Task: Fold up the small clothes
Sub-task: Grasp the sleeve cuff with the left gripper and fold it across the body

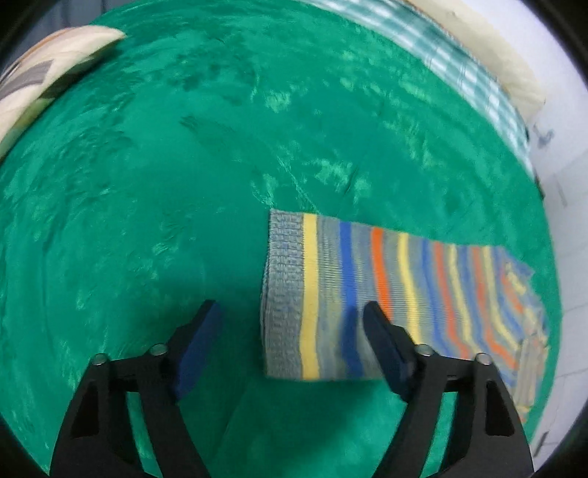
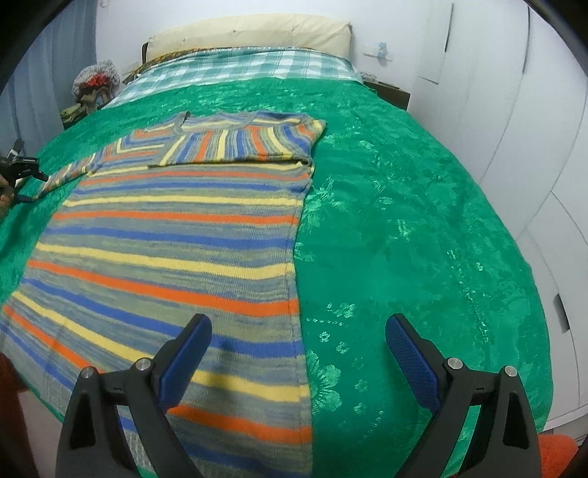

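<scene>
A striped knit sweater [image 2: 165,235] in grey, yellow, blue and orange lies flat on the green bedspread [image 2: 404,220]. Its right sleeve is folded across the chest. Its left sleeve [image 1: 386,286] stretches out flat in the left wrist view, cuff toward the left. My left gripper [image 1: 292,316] is open just above that cuff end, holding nothing; it also shows in the right wrist view [image 2: 22,165] at the far left. My right gripper [image 2: 297,331] is open and empty over the sweater's lower right edge.
A checked sheet [image 2: 239,66] and cream pillow [image 2: 250,33] lie at the bed's head. White wardrobe doors [image 2: 514,128] stand to the right. A patterned cushion [image 1: 44,84] lies at the left. A basket with red things [image 2: 95,81] sits beside the bed.
</scene>
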Action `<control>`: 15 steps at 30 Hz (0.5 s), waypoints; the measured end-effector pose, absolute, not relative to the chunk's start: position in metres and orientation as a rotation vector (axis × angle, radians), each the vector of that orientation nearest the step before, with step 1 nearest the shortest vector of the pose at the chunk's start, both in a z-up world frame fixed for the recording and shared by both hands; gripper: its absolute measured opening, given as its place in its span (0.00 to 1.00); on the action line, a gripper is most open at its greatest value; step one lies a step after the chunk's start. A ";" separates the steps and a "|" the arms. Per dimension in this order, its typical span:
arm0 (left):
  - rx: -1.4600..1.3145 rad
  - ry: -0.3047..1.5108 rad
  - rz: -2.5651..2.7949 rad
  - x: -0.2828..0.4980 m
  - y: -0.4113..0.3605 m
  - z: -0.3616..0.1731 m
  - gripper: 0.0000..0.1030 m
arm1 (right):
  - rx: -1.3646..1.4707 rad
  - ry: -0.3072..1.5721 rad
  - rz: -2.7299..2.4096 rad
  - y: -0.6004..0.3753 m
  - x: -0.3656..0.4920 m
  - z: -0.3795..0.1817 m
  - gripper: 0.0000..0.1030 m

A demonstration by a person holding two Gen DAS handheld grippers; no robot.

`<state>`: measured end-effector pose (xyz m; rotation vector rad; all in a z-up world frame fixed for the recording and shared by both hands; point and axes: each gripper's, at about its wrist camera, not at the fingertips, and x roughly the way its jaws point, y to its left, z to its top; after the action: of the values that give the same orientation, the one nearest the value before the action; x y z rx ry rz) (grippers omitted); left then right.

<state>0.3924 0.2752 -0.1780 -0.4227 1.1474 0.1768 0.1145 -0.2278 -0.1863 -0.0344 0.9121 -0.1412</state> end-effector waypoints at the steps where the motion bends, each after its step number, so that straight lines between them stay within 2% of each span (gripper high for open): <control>1: -0.384 1.144 0.179 0.394 0.271 -0.180 0.70 | -0.038 0.917 -0.143 -0.227 0.114 -0.188 0.92; 3: -0.286 1.123 0.179 0.397 0.260 -0.178 0.54 | -0.040 0.931 -0.144 -0.227 0.115 -0.192 0.92; 4: -0.252 1.115 0.173 0.398 0.256 -0.177 0.33 | -0.039 0.937 -0.145 -0.227 0.115 -0.193 0.92; 5: -0.215 1.106 0.166 0.399 0.249 -0.177 0.16 | -0.037 0.942 -0.146 -0.227 0.116 -0.194 0.92; 6: -0.193 1.100 0.158 0.399 0.244 -0.175 0.10 | -0.032 0.948 -0.146 -0.228 0.116 -0.196 0.92; 7: -0.164 1.094 0.156 0.399 0.238 -0.174 0.06 | -0.028 0.949 -0.145 -0.228 0.117 -0.196 0.92; 11: -0.016 1.039 0.205 0.397 0.213 -0.149 0.05 | -0.009 0.937 -0.139 -0.230 0.117 -0.192 0.92; 15: 0.124 0.968 0.132 0.399 0.161 -0.095 0.05 | 0.011 0.917 -0.120 -0.230 0.115 -0.186 0.92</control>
<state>0.3986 0.1612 -0.0947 0.1236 0.9678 0.1317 0.1147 -0.2297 -0.1863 0.0115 0.9172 -0.1196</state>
